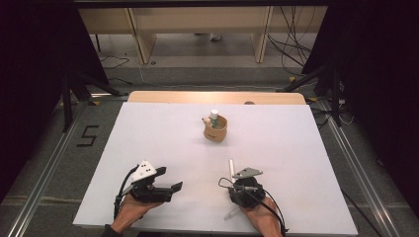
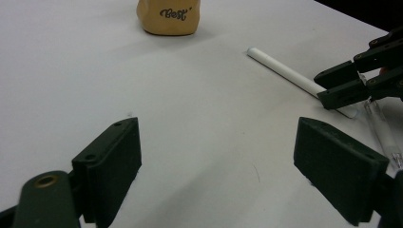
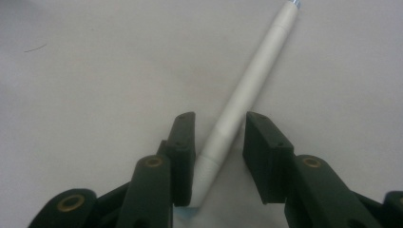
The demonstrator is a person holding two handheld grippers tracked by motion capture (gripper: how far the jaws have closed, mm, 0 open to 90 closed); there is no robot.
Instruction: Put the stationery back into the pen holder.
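scene: a person is working two hand-held tools at a white desk (image 1: 148,133), both hands coming in from the near edge.
right tool (image 3: 217,137): it is straddling a white pen (image 3: 247,90), one jaw on each side of the lower barrel; the jaws are sitting released, with a visible gap on the right side, so nothing is being gripped yet.
why so placed: the jaws are lining up across the barrel near its end, which looks like the set-up for a pinch that would leave most of the pen's length free beyond the jaws.
white pen: it is lying flat on the desk in front of the right hand, pointing away toward the far side; in the high view it is showing as a pale stick (image 1: 230,167) just ahead of the right tool (image 1: 242,186).
left tool (image 2: 216,156): it is resting low over bare desk with its jaws spread wide and holding nothing, apparently waiting its turn.
tan cup (image 1: 216,129): it is standing upright well beyond both hands, lettered "best" on its side (image 2: 168,16), with a white-capped item (image 1: 214,114) already standing in it, so it is probably serving as the holder the pen is meant for.
second item: a clear, slim pen-like piece (image 2: 385,137) is lying beside the right tool.
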